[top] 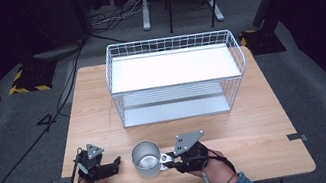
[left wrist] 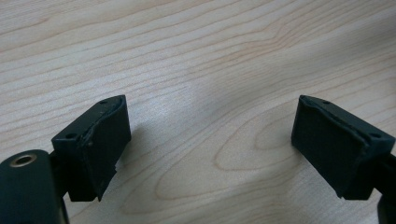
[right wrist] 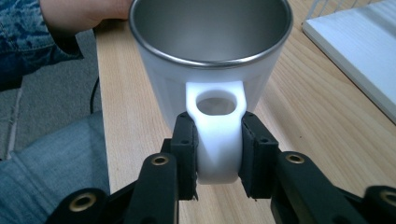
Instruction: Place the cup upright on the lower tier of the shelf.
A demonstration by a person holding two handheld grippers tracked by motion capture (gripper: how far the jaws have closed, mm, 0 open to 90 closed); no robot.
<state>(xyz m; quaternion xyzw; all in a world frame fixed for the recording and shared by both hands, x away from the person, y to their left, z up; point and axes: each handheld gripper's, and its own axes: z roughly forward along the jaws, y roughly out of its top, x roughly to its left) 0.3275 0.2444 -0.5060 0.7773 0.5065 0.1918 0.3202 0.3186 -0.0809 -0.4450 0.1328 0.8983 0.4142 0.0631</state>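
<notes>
Light falls from above onto the tabletop, which is bright in the high view while the floor and room around it sink into near black. The white shelf board in the wire basket glares, its surface washed out. That view is soft and somewhat grainy. In the left gripper view the wood grain is sharp, with soft shadows beside the black pads. In the right gripper view the mug is evenly lit, its handle overexposed, and the near parts blur slightly.

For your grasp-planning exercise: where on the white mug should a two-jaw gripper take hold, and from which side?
Grip the handle, coming level from the mug's right side, where that flat tab sticks out. It is thin enough to fit between the jaws, unlike the wide round body. The right gripper is already clamped across it this way.
</notes>
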